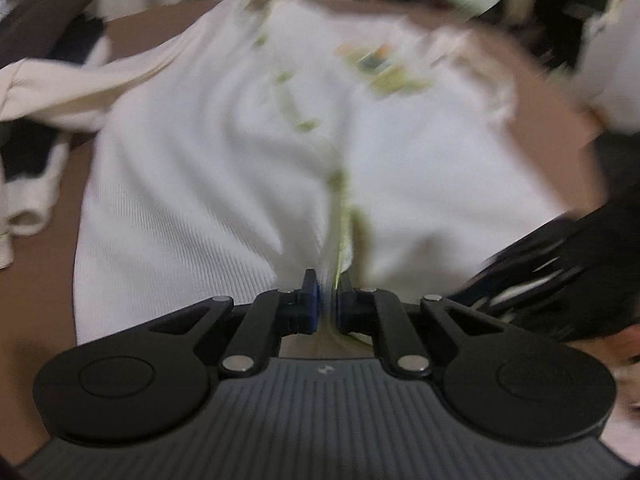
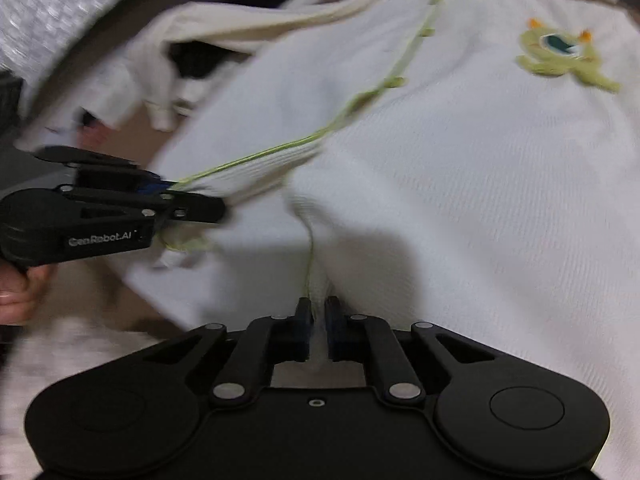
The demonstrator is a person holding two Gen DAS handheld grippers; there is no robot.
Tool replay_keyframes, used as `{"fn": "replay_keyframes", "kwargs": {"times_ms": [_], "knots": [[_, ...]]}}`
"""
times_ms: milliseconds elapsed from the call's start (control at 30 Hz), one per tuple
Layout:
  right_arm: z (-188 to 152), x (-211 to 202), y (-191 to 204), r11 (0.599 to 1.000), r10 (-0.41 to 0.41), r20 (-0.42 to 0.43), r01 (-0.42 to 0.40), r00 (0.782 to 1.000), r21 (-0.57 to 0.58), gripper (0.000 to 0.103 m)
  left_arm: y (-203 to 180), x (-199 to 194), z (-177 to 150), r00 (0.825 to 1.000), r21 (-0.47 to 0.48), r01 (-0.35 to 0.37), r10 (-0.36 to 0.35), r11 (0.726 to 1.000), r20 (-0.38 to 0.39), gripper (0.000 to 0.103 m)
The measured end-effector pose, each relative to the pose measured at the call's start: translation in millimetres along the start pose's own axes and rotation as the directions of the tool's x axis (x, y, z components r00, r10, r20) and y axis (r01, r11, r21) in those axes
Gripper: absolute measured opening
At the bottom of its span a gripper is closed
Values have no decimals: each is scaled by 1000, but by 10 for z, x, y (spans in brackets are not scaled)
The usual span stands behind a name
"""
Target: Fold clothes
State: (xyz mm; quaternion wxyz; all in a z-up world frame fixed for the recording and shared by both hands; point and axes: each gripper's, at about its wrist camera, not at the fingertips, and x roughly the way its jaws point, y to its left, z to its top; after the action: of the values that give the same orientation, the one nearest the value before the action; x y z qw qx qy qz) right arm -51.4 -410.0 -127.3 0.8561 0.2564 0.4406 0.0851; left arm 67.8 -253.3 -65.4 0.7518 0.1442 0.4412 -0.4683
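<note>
White ribbed knit garment with green trim (image 2: 440,208) is pinched at its hem by both closed grippers.

Held by left gripper (image 1: 328,304) and right gripper (image 2: 316,320), thin edges could slip out, as judged from lower centre frame.

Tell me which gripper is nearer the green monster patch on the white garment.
Probably right. The right gripper clamps the hem below the patch; the left gripper clamps the green-trimmed edge farther left.

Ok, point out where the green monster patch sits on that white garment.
The green monster patch shows upper right in the right wrist view, on the white garment, right of its green-trimmed edge. In the left wrist view it is a blur, upper centre.
</note>
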Motion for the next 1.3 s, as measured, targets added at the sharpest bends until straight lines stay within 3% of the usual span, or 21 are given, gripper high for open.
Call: {"fn": "replay_keyframes", "kwargs": {"times_ms": [67, 167, 267, 300, 367, 467, 533, 600, 667, 733, 900, 933, 1000, 1033, 1067, 1100, 1133, 1167, 1200, 1267, 1300], "knots": [[-27, -21, 66, 996, 94, -3, -94, 996, 5, 10, -31, -87, 24, 996, 14, 93, -93, 996, -10, 8], [-44, 143, 166, 997, 74, -44, -75, 996, -6, 10, -4, 173, -5, 968, 8, 206, -202, 979, -146, 15], [-81, 311, 116, 999, 32, -71, -30, 997, 27, 12, 10, 587, -124, 959, 37, 36, -24, 999, -283, 27], [-103, 310, 93, 998, 47, -65, -44, 997, 45, 15, 38, 641, -164, 957, 25, 27, -19, 999, -289, 27], [-162, 238, 60, 995, 81, -37, -78, 996, 67, 20, 132, 576, -195, 966, -55, 80, -91, 995, -243, 41], [-267, 4, 5, 989, 126, 33, -128, 992, 77, 33, 318, 230, -220, 978, -166, 170, -187, 971, -95, 51], [-320, -201, -60, 985, 142, 92, -149, 986, 81, 37, 417, -70, -242, 990, -176, 139, -140, 974, 7, 62], [-281, -307, -100, 980, 162, 140, -176, 977, 92, 39, 529, -352, -299, 996, -161, 29, -15, 987, 85, 79], [-247, -354, -129, 975, 182, 173, -201, 968, 96, 49, 647, -412, -278, 987, -147, -144, 153, 979, 55, 85], [-197, -263, -120, 970, 202, 158, -220, 967, 106, 53, 804, -343, -307, 955, -144, -297, 296, 944, -33, 85], [-62, 26, -79, 955, 251, 100, -263, 963, 136, 59, 1331, 84, -346, 909, -200, -400, 359, 894, -211, 85], [-28, 87, -59, 952, 260, 89, -271, 962, 140, 59, 1390, 128, -364, 919, -214, -376, 333, 902, -212, 83], [49, 237, 12, 950, 267, 75, -275, 961, 146, 59, 1486, 187, -401, 944, -230, -310, 269, 922, -192, 58], [75, 286, 20, 953, 253, 75, -262, 965, 153, 59, 1523, 202, -420, 958, -232, -267, 231, 935, -170, 16], [94, 311, 6, 956, 236, 74, -245, 969, 163, 54, 1512, 204, -414, 955, -214, -275, 240, 937, -175, 3], [111, 309, -5, 965, 196, 72, -205, 978, 162, 36, 1492, 166, -399, 952, -199, -285, 253, 938, -169, 3], [125, 294, -13, 976, 145, 68, -154, 987, 157, 8, 1430, 69, -396, 945, -169, -317, 295, 933, -140, 2], [134, 233, -19, 982, 101, 93, -114, 991, 151, 5, 1368, -29, -393, 936, -141, -349, 336, 927, -109, 2], [110, 111, -48, 979, 100, 146, -124, 984, 159, 5, 1297, -133, -415, 908, -100, -418, 411, 903, -80, 2], [35, -169, -129, 966, 131, 264, -183, 956, 184, 5, 1263, -253, -490, 898, -114, -439, 436, 891, -53, 2], [-6, -258, -180, 960, 138, 287, -199, 948, 197, 5, 1285, -254, -544, 915, -148, -403, 398, 903, -66, 2]]}}
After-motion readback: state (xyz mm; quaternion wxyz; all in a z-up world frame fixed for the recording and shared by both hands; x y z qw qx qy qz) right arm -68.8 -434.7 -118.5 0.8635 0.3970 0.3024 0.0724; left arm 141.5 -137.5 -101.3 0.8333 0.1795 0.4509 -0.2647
